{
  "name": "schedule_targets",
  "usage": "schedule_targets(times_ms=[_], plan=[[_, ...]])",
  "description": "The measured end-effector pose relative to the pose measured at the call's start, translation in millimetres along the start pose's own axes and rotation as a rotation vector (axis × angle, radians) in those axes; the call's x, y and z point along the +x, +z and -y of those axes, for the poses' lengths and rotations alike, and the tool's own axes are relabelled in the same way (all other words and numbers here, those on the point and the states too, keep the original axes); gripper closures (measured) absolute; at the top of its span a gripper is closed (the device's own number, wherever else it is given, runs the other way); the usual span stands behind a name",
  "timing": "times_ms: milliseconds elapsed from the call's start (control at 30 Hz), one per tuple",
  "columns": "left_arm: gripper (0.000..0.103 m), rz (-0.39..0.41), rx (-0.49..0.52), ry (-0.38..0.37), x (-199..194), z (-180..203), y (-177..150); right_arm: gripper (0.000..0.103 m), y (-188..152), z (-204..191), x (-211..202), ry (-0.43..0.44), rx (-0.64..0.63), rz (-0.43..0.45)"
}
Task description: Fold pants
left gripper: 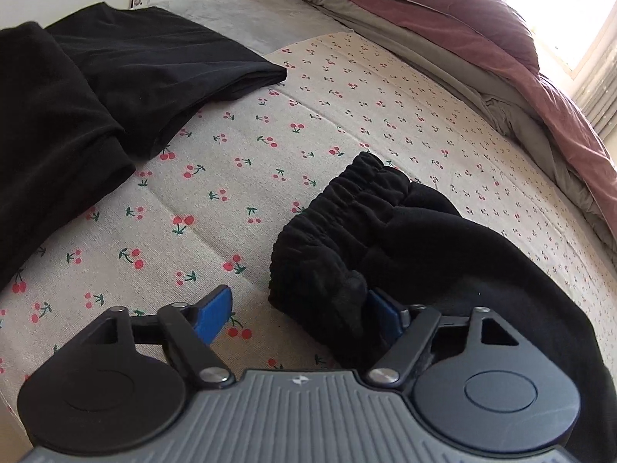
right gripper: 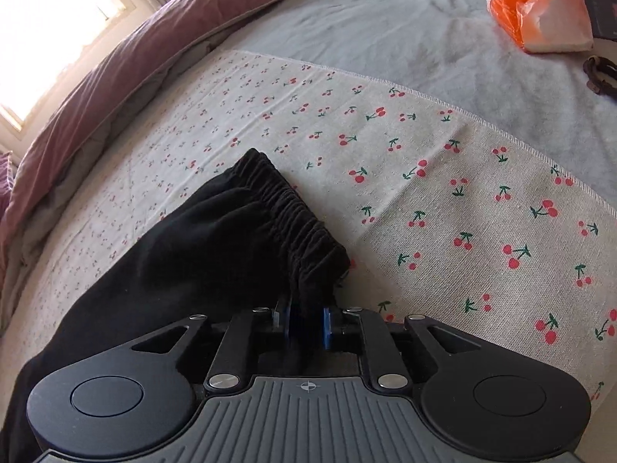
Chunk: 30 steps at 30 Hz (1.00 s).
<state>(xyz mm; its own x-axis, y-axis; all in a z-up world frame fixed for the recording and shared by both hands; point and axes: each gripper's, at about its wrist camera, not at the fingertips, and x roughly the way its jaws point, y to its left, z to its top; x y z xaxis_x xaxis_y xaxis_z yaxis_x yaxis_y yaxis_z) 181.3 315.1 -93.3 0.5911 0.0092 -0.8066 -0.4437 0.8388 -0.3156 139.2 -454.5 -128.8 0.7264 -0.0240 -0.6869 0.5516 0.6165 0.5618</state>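
- The black pants point(left gripper: 385, 239) lie bunched on the cherry-print cloth point(left gripper: 239, 177) on the bed, elastic waistband pointing away from both tongs.
- Left tongs point(left gripper: 300, 308) gape wide; the right blue pad touches the fabric.
- Right tongs point(right gripper: 306, 322) pinch the waistband corner tightly.
- The pant legs run out of frame.

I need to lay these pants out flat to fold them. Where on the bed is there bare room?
The cherry-print cloth is bare between the folded black clothes and the pants, and beyond the waistband toward the maroon duvet. The grey blanket is open up to the orange tissue pack. The left edge is crowded.
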Motion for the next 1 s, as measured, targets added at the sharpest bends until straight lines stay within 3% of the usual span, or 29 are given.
schedule_targets(times_ms=[67, 100, 167, 200, 267, 367, 500, 567, 667, 700, 733, 767, 900, 933, 1000], plan=[[0.017, -0.015, -0.139, -0.076, -1.9, -22.6, 7.7, 0.074, 0.7, 0.9, -6.2, -0.008, -0.006, 0.011], [0.017, 0.004, -0.234, -0.126, -6.2, -37.7, 10.7, 0.065, 1.6, -0.1, -8.7, -0.023, -0.021, 0.015], [0.016, 0.053, -0.349, -0.145, -15.7, -57.4, 14.3, 0.048, 3.1, -4.4, -20.6, -0.088, -0.054, 0.063], [0.016, 0.073, -0.373, -0.131, -19.3, -64.3, 15.6, 0.041, 3.9, -6.7, -28.5, -0.119, -0.069, 0.105], [0.016, 0.084, -0.393, -0.101, -21.7, -71.8, 17.1, 0.040, 3.6, -13.9, -42.7, -0.171, -0.086, 0.175], [0.016, 0.039, -0.369, -0.136, -15.8, -66.8, 16.6, 0.039, -4.1, -43.4, -62.4, -0.199, -0.172, 0.267], [0.016, 0.010, -0.261, -0.169, -10.9, -39.6, 11.5, 0.039, -25.3, -106.0, -69.1, -0.075, -0.361, 0.289], [0.016, -0.026, -0.208, -0.171, -5.7, -27.4, 8.3, 0.039, -45.3, -152.2, -61.9, 0.026, -0.487, 0.241], [0.019, -0.082, -0.236, -0.185, 8.2, -19.7, 1.1, 0.039, -97.5, -217.5, -48.9, 0.173, -0.753, 0.154], [0.024, -0.076, -0.274, -0.188, 12.6, -20.9, 0.5, 0.039, -124.2, -240.7, -44.1, 0.222, -0.869, 0.123], [0.044, -0.071, -0.307, -0.195, 16.5, -22.2, 0.0, 0.039, -144.9, -256.3, -41.2, 0.260, -0.954, 0.102], [0.053, -0.065, -0.323, -0.186, 20.0, -22.4, 1.0, 0.040, -173.8, -276.4, -37.9, 0.311, -1.061, 0.070], [0.073, 0.016, -0.225, -0.154, 6.6, -3.3, 7.6, 0.043, -257.0, -322.6, -27.3, 0.529, -1.349, -0.081], [0.081, 0.035, -0.213, -0.168, 1.9, -0.9, 8.9, 0.043, -269.1, -329.2, -22.7, 0.551, -1.398, -0.106], [0.083, 0.067, -0.207, -0.208, -4.8, 1.0, 13.4, 0.048, -284.8, -338.2, -11.3, 0.516, -1.458, -0.118]])
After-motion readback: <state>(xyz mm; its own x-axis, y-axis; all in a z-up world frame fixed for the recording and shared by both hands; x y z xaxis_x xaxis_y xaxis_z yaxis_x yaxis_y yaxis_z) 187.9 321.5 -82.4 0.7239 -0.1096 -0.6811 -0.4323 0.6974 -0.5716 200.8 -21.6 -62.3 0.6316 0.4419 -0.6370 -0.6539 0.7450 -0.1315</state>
